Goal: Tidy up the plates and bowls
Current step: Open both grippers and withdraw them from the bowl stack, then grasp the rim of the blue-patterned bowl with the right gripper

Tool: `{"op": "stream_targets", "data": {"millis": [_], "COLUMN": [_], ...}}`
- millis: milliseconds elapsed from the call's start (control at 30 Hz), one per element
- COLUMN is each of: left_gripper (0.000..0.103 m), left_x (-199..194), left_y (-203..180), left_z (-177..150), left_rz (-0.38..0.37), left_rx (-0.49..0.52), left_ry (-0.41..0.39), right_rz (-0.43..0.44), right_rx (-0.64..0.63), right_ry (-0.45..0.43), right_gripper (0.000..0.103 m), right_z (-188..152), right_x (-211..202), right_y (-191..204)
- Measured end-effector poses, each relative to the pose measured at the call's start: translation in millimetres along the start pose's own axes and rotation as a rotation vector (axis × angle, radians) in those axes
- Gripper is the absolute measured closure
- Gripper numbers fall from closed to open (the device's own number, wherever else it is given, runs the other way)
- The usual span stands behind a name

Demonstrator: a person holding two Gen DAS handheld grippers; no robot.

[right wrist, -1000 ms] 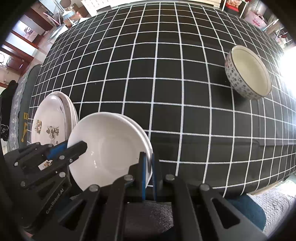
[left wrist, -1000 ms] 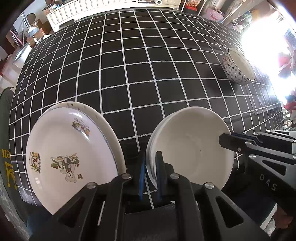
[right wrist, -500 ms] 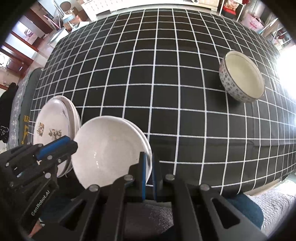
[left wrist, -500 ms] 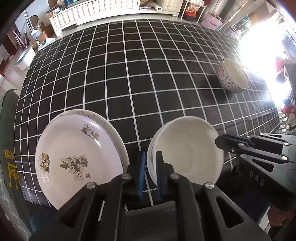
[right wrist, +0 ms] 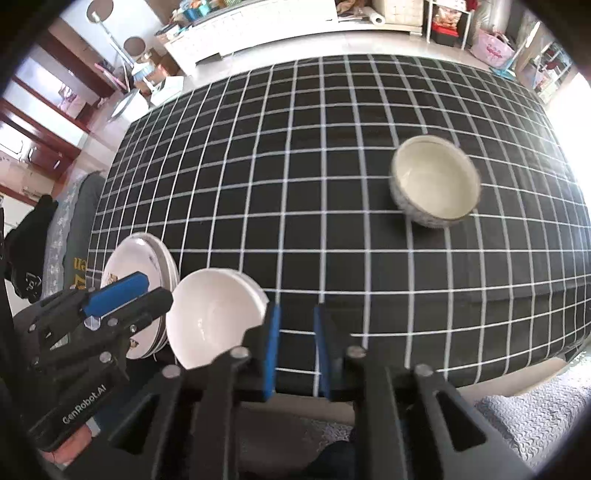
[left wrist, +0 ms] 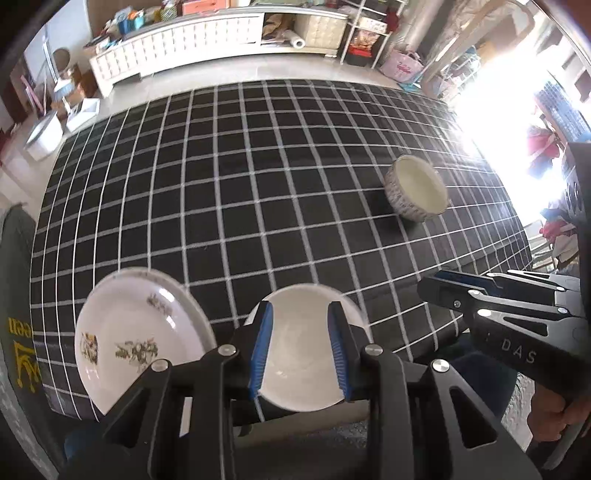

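Note:
A stack of plain white bowls rests near the table's front edge, beside a stack of picture-printed plates. My left gripper hangs above the white bowls with its jaws opening; the bowl shows through the gap and the pads are clear of it. My right gripper hovers just right of the bowls' rim, jaws opening, with only tablecloth between them. Each gripper shows in the other's view: right gripper, left gripper. A patterned bowl stands alone at the far right.
A black tablecloth with a white grid covers the table, and its front edge runs just below the dishes. A grey textured mat lies on the floor at lower right. A white cabinet lines the far wall. A hand holds the right gripper.
Both grippers let go of the white bowl's rim, opened their jaws and rose away from the table. The white bowls stay beside the plates.

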State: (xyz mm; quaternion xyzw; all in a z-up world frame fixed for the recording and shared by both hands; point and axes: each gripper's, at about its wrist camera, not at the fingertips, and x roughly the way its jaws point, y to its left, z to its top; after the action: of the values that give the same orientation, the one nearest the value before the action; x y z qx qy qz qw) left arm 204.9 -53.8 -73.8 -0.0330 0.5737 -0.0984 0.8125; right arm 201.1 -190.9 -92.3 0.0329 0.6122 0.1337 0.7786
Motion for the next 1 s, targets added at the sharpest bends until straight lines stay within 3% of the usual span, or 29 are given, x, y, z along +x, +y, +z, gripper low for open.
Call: {"op": "stream_targets", "data": {"millis": [600,1000], "left_gripper": [0.064,0.064], "left_x": [24.3,72.8], "left_y": [-98.4,-114.1], "left_z": [75.6,114.1], "left_rz": [-0.044,-0.065], "left_rx": [0.057,0.033], "left_ry": [0.017,0.083], "right_rz": [-0.013,-0.037], "right_rx": [0.090,0.109], "right_ry": [-0.032,0.028], "right_gripper": [0.070,0.070], "right_z": [39.1,70.6], "right_x": [-41.8,-10.4], "right_y": [-99.8,-135.1]}}
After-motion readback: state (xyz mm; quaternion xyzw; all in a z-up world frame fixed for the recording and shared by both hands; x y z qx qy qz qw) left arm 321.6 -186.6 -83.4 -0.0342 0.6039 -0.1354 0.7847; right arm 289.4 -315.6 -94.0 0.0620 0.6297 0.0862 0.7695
